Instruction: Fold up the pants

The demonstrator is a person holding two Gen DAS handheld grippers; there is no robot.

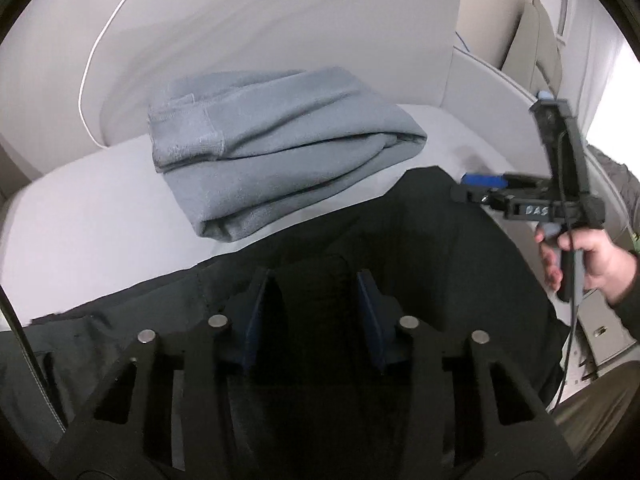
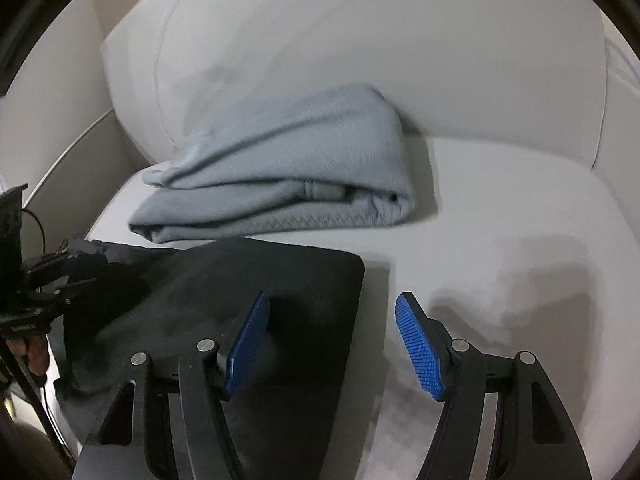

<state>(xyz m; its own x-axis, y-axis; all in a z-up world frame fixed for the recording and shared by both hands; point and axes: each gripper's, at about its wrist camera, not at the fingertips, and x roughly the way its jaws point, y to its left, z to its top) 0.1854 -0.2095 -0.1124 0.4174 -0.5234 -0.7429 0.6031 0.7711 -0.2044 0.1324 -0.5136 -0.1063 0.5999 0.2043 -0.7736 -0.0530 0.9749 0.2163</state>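
Black pants (image 2: pixel 248 300) folded | left jaws apparently pinching pants | right jaws spread

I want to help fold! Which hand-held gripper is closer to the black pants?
Left. The left hand-held gripper has the black pants between its fingers; the right hand-held gripper hangs open at their right edge, half over the cushion.

Both grippers are black plastic frames with round silver screws at the joints. The right gripper (image 2: pixel 332 344) has bright blue fingers (image 2: pixel 420 350) with a fine ribbed pattern. The left gripper (image 1: pixel 316 316) has darker blue ones. A thin black cable (image 1: pixel 570 320) hangs beside the right hand (image 1: pixel 588 256), which wears a dark sleeve (image 1: pixel 630 300).
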